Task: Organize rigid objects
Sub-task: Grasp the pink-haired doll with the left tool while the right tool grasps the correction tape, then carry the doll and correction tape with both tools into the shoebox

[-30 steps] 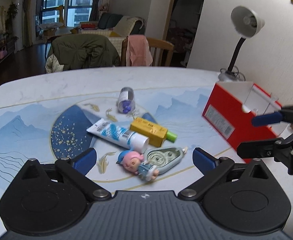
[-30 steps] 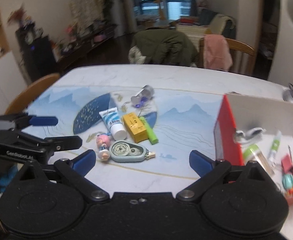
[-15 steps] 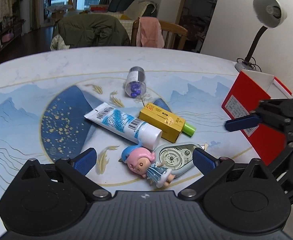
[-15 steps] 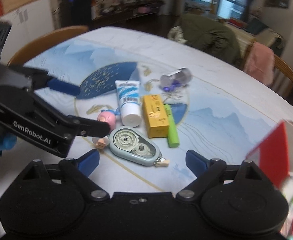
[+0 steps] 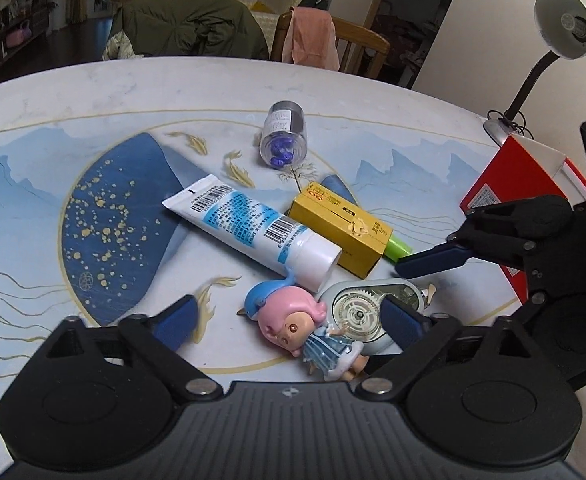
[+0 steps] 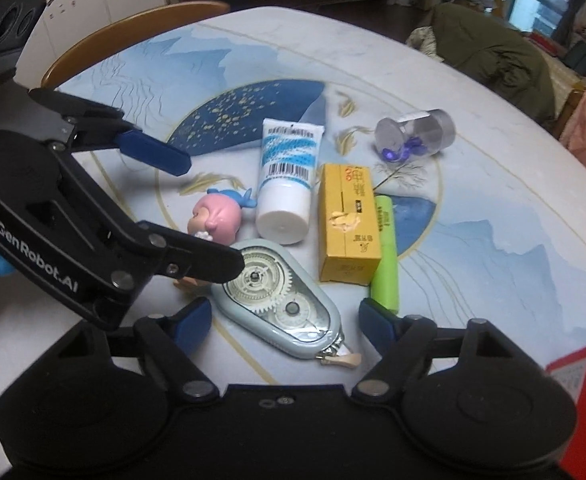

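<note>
Lying on the round white counter (image 5: pixel 93 92) with its blue mountain print, from left to right, are a white-and-blue plastic tube (image 5: pixel 249 234), a pink-haired doll figurine in a blue dress (image 5: pixel 305 330), a clear jar of purple beads (image 5: pixel 284 138), a yellow cardboard box (image 5: pixel 339 228) with a lime-green stick (image 5: pixel 397 249) just behind it, and a pale-blue correction-tape dispenser (image 6: pixel 283 302) touching the doll. The left gripper (image 5: pixel 287 318) has its jaws apart around the doll; the right gripper (image 6: pixel 285 318) has its jaws apart around the dispenser. A red open box (image 5: pixel 509 184) stands at far right.
</note>
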